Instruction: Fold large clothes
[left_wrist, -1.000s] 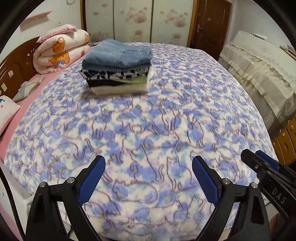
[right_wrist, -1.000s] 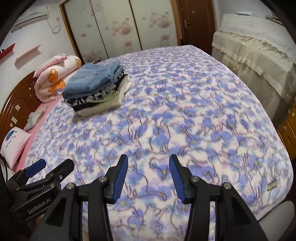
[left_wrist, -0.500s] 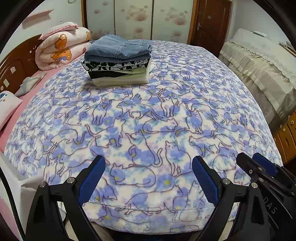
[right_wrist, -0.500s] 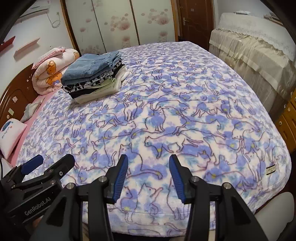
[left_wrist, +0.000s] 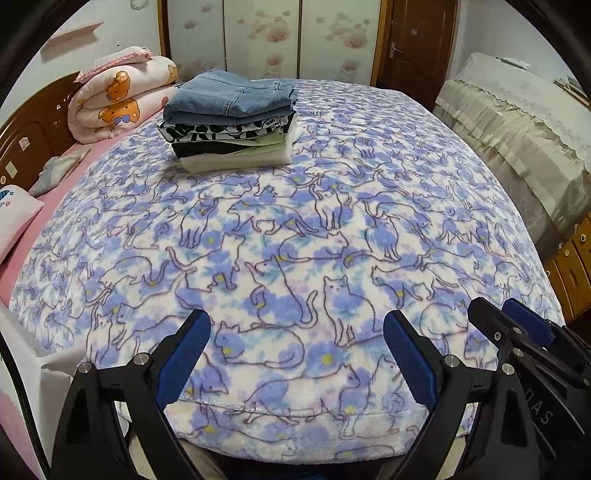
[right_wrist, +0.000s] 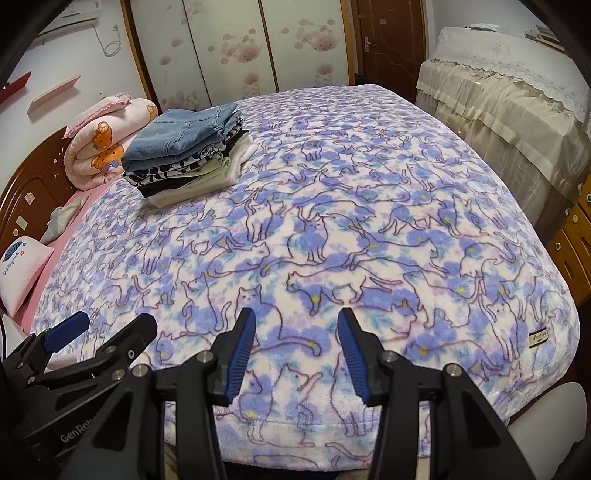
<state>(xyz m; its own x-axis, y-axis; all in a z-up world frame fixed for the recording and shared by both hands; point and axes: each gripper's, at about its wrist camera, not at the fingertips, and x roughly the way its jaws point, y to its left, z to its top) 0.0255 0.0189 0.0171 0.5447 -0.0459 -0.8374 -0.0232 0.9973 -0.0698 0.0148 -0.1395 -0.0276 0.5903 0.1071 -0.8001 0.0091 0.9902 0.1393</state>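
Observation:
A stack of folded clothes (left_wrist: 231, 123), blue jeans on top, sits at the far left of the bed (left_wrist: 295, 236), which is covered by a blue cat-print blanket. The same clothes stack (right_wrist: 188, 155) shows in the right wrist view. My left gripper (left_wrist: 297, 334) hangs open over the bed's near edge, nothing between its blue pads. My right gripper (right_wrist: 295, 326) is open beside it, also holding nothing. Each gripper appears in the other's view: the right gripper (left_wrist: 513, 325) at the right edge, the left gripper (right_wrist: 107, 330) at the lower left.
A rolled pink bear-print quilt (left_wrist: 118, 99) and a pillow (left_wrist: 14, 218) lie by the wooden headboard (left_wrist: 26, 133) on the left. A cloth-covered piece of furniture (left_wrist: 517, 122) stands along the bed's right side. Wardrobe doors (left_wrist: 266, 37) and a brown door (left_wrist: 413, 40) are behind.
Both grippers have drawn back toward the near edge of the bed, so its front edge now shows. Jaw openings are unchanged. The clothes stack has not moved.

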